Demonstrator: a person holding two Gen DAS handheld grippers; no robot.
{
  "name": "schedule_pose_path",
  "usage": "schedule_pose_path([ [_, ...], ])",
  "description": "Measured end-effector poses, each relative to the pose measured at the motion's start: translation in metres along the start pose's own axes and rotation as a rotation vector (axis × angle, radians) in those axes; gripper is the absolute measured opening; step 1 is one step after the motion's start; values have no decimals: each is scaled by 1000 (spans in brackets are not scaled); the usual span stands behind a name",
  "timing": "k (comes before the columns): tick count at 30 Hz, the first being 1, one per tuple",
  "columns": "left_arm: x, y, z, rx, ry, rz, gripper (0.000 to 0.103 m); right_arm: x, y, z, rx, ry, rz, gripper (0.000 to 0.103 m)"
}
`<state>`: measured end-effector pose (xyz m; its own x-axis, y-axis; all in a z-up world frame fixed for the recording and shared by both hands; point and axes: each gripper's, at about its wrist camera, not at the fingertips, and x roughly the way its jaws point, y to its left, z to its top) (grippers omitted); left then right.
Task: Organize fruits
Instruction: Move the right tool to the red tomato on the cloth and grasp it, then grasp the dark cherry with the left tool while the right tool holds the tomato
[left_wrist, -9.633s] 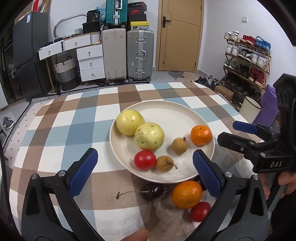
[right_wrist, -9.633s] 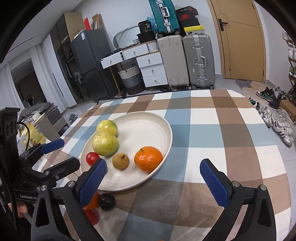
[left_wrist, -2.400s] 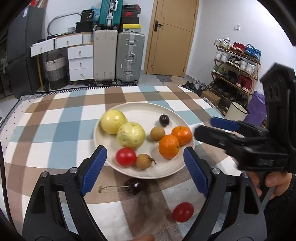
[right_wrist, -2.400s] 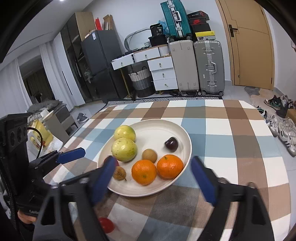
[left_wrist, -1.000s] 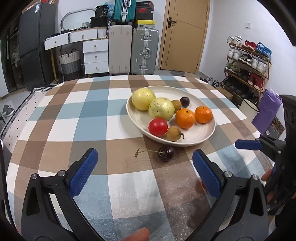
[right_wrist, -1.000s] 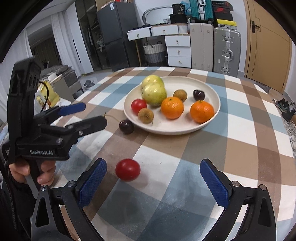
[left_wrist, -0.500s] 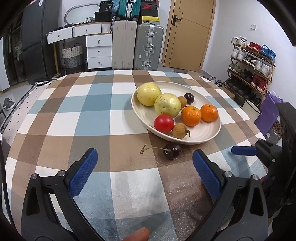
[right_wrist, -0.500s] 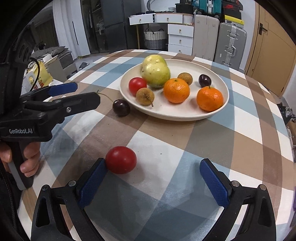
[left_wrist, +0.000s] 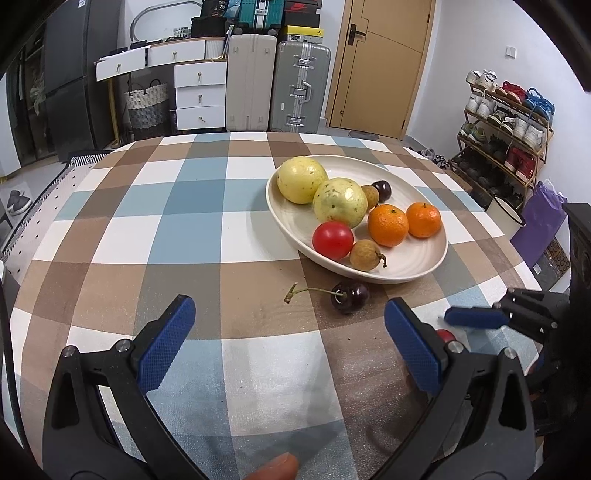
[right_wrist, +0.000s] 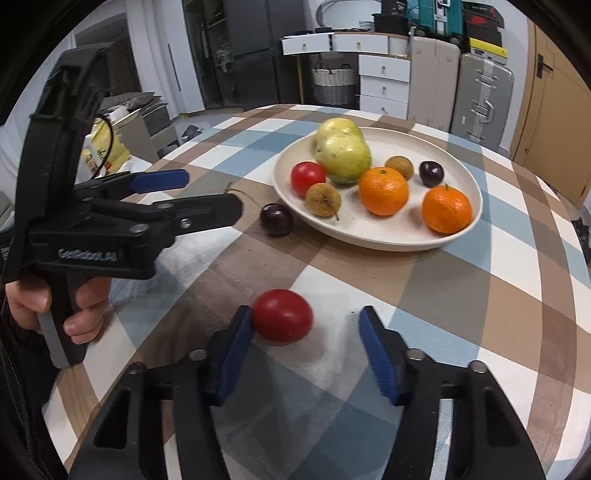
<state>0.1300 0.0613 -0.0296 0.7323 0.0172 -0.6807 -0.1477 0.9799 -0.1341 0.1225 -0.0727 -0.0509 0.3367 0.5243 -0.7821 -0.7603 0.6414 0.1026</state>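
Note:
A white plate (left_wrist: 417, 266) (right_wrist: 391, 238) on the checked tablecloth holds two yellow-green fruits, two oranges, a red tomato, two brown longans and a dark cherry. A second dark cherry (left_wrist: 349, 297) (right_wrist: 277, 218) with a stem lies on the cloth just before the plate. A loose red tomato (right_wrist: 282, 320) lies between my right gripper's fingers, touching the left pad; only a sliver of it (left_wrist: 445, 335) shows in the left wrist view. My right gripper (right_wrist: 306, 332) is open around it, jaws narrowed. My left gripper (left_wrist: 288, 336) is open and empty, held back from the cherry.
The table's right edge drops off near a purple bag (left_wrist: 543, 225) and a shoe rack (left_wrist: 506, 122). Suitcases (left_wrist: 277, 81) and white drawers (left_wrist: 199, 92) stand beyond the far edge. The left gripper body (right_wrist: 92, 221) and the hand holding it sit left of the tomato.
My right gripper has moved forward and down onto the loose tomato, and its jaws have narrowed around it. The left gripper has drifted slightly.

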Motion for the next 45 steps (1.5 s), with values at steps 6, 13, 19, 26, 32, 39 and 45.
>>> schedule_pose_path([
  [6, 0, 1, -1, -1, 1, -1, 102, -3, 10, -3, -46, -7, 58, 33],
  [13, 1, 1, -1, -4, 7, -1, 102, -8, 6, -1, -32, -31, 65, 33],
  [19, 3, 2, 0, -14, 21, -3, 102, -22, -13, 9, 10, -87, 28, 33],
  [26, 3, 1, -1, -27, 30, -15, 102, -32, -44, 17, 92, -193, 9, 33],
  [32, 13, -13, -1, 4, 81, -12, 102, -38, -61, 14, 159, -239, -1, 33],
  [39, 29, -29, 0, 43, 142, -11, 83, -36, -69, 12, 188, -224, -19, 33],
  [45, 35, -36, 2, 56, 145, -36, 71, -36, -71, 10, 198, -223, -18, 33],
])
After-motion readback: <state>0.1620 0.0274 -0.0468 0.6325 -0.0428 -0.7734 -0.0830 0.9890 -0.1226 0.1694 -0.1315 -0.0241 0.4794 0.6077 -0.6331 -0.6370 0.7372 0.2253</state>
